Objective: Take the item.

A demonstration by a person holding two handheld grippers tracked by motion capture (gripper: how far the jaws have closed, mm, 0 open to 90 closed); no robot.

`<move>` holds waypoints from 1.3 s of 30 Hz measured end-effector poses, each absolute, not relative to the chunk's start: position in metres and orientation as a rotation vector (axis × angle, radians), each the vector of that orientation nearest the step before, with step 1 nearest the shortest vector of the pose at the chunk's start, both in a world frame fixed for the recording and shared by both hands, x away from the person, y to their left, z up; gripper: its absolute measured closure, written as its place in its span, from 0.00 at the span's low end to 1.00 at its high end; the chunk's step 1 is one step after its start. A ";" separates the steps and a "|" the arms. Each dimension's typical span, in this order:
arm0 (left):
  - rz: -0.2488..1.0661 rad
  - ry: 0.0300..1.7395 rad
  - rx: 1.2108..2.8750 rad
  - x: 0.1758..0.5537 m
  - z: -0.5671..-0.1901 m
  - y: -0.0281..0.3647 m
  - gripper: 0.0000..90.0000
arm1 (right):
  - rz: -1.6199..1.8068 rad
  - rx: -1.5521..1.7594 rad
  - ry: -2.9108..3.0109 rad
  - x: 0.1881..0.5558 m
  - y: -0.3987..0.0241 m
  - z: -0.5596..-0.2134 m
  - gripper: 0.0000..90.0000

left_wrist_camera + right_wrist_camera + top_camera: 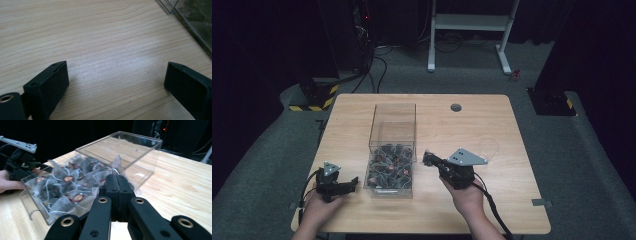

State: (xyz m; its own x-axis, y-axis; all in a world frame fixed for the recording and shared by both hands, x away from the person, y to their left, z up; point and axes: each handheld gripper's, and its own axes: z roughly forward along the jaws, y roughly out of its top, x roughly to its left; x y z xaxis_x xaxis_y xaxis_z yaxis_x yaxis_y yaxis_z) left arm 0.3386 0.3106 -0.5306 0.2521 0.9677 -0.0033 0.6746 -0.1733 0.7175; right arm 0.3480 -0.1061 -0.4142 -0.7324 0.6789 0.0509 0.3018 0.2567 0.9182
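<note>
Nearest us, our left gripper (353,182) rests low on the wooden table (492,125) with jaws spread wide and empty, just left of the clear box (393,150) of tea bags. To its right, our right gripper (117,185) is clenched on one tea bag (117,165) at the box's right side. We judge we should carry it gently clear of the wall, keeping the pinch firm.

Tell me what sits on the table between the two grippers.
In the high view, the clear box of tea bags stands between the left gripper and the right gripper, which pinches one bag.
</note>
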 end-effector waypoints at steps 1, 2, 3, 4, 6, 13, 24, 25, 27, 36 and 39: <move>0.627 1.489 1.925 0.339 -0.531 0.311 0.07 | 1.467 0.902 2.177 0.348 -0.108 -0.414 1.00; 0.626 1.489 1.925 0.339 -0.531 0.311 0.07 | 1.461 0.902 2.171 0.349 -0.110 -0.414 1.00; 0.627 1.489 1.925 0.339 -0.531 0.311 0.07 | 1.460 0.911 2.166 0.350 -0.112 -0.413 1.00; 0.626 1.489 1.926 0.339 -0.531 0.311 0.07 | 1.458 0.915 2.160 0.350 -0.114 -0.413 1.00; 0.627 1.489 1.925 0.339 -0.531 0.311 0.07 | 1.449 0.923 2.150 0.352 -0.119 -0.413 1.00; 0.626 1.489 1.925 0.339 -0.531 0.311 0.07 | 1.429 0.945 2.123 0.356 -0.131 -0.413 1.00; 0.626 1.490 1.925 0.339 -0.531 0.311 0.07 | 1.399 0.989 2.079 0.363 -0.150 -0.411 1.00; 0.627 1.489 1.925 0.339 -0.531 0.311 0.07 | 1.397 0.991 2.074 0.364 -0.152 -0.410 1.00; 0.626 1.490 1.925 0.339 -0.531 0.311 0.07 | 1.392 0.998 2.065 0.365 -0.155 -0.409 1.00; 0.627 1.489 1.925 0.339 -0.531 0.311 0.07 | 1.361 1.035 2.026 0.375 -0.172 -0.406 1.00; 0.627 1.489 1.925 0.339 -0.531 0.311 0.07 | 1.352 1.057 2.011 0.378 -0.178 -0.405 1.00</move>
State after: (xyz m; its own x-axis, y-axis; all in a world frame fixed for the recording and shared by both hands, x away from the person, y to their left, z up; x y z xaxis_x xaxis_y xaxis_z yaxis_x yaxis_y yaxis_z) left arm 0.3386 0.3107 -0.5306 0.2523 0.9677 -0.0028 0.6746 -0.1738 0.7174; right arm 0.3776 -0.1778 -0.4049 -0.5784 0.8155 0.0214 0.3275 0.2082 0.9216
